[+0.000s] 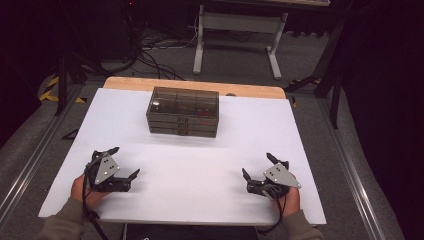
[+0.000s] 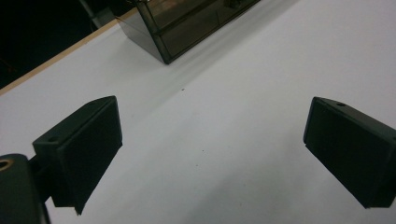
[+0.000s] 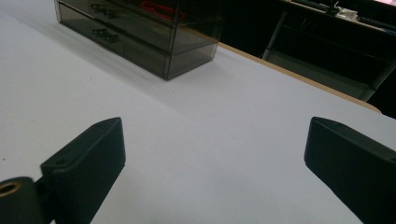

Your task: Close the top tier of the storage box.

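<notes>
Both grippers (image 1: 126, 161) (image 1: 257, 164) gape before smoky drawer box (image 1: 183, 112) holding red item (image 3: 159, 8).

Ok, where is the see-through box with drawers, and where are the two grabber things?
drawer box (image 1: 183, 105): high view, on its smoky clear top.
left gripper (image 1: 126, 161): high view, midway between its open jaw tips.
right gripper (image 1: 256, 165): high view, midway between its open jaw tips.

Bare white board (image 1: 200, 170) before drawer box (image 1: 183, 112).
</notes>
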